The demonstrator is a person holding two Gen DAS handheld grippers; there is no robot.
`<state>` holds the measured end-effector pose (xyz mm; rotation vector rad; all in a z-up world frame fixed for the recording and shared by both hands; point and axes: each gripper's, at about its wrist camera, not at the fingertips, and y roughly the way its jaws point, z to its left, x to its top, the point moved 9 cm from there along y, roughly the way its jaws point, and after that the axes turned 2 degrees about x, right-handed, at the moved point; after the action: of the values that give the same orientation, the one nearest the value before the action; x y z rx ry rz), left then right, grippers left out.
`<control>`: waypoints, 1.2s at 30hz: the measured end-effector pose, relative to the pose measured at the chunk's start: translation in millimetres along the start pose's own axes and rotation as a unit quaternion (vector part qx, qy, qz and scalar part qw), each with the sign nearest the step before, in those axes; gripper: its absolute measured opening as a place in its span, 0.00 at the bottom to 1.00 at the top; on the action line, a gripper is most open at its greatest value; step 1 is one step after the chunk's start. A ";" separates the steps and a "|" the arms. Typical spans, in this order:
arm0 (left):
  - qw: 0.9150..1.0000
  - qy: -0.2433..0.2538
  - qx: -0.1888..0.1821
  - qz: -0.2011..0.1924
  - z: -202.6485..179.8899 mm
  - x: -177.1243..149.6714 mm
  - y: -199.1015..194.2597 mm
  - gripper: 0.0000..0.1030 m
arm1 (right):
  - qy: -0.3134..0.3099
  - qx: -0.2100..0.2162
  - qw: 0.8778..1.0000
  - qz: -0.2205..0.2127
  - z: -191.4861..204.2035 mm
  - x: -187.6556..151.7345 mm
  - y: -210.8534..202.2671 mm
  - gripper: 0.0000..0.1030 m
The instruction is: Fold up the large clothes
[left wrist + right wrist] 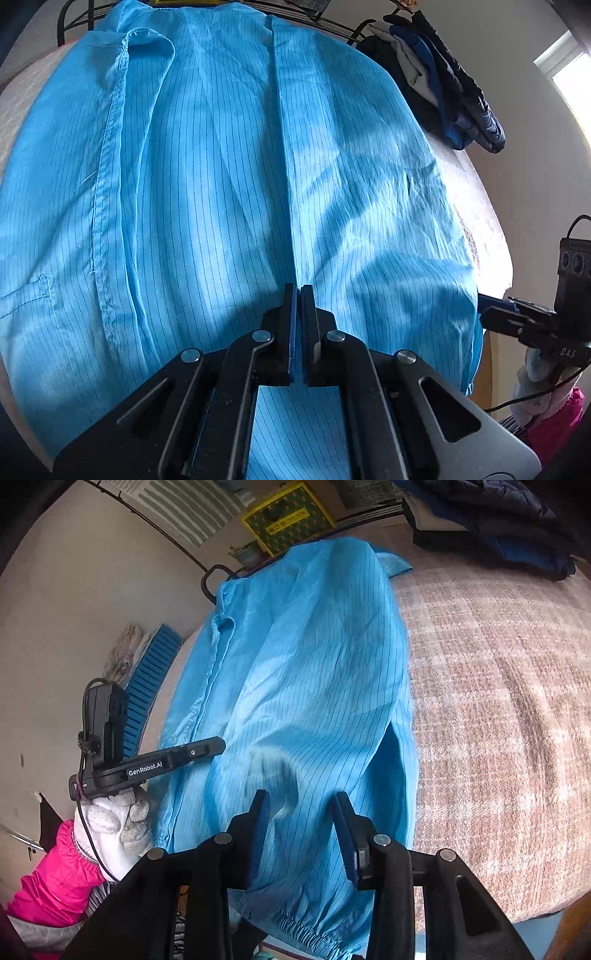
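Fabric fills the left wrist view: a large bright-blue garment with thin dark pinstripes [221, 177] lies spread flat over a pinkish-beige woven bed cover [480, 206], its long central seam running straight away from the camera. The left gripper [298, 295] hovers over the near part of that seam with its two black fingers clenched together; I see no cloth pinched between them. At the right edge the right gripper [496, 314] pokes in beside the garment's side. A heap of dark blue and grey jackets [443, 81] lies at the far corner of the bed.

From the right wrist view, the same garment drapes along the left half of the bed cover [498, 701], its elastic cuff [306, 930] hanging at the near edge. The right gripper [301, 805] sits partly parted just above the cloth, nothing visibly grasped. To the left, a white-knit-gloved hand [110, 823] with a pink sleeve [55, 878] carries the left gripper.
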<state>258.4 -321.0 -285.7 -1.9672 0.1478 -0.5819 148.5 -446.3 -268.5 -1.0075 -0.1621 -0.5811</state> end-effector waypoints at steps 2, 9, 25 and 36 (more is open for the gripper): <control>1.000 0.000 0.013 0.000 7.3 -7.4 -1.9 0.00 | 0.011 0.000 0.999 -0.034 -10.1 27.6 -17.6 0.39; 0.999 -0.043 -0.024 -0.009 6.8 -21.5 -16.5 0.00 | 0.083 0.011 0.990 -0.114 -70.1 128.7 -25.3 0.45; 0.990 -0.104 -0.096 0.002 -4.0 -21.8 2.7 0.00 | 0.133 0.007 0.982 -0.134 -134.4 236.6 85.4 0.53; 0.994 -0.088 -0.058 -0.010 5.7 -42.6 -7.1 0.00 | -0.005 -0.072 0.985 -0.156 -83.8 267.3 60.6 0.01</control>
<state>222.7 -298.1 -295.6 -2.1254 0.0521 -0.4182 393.4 -594.5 -255.2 -1.1343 -0.2936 -0.8841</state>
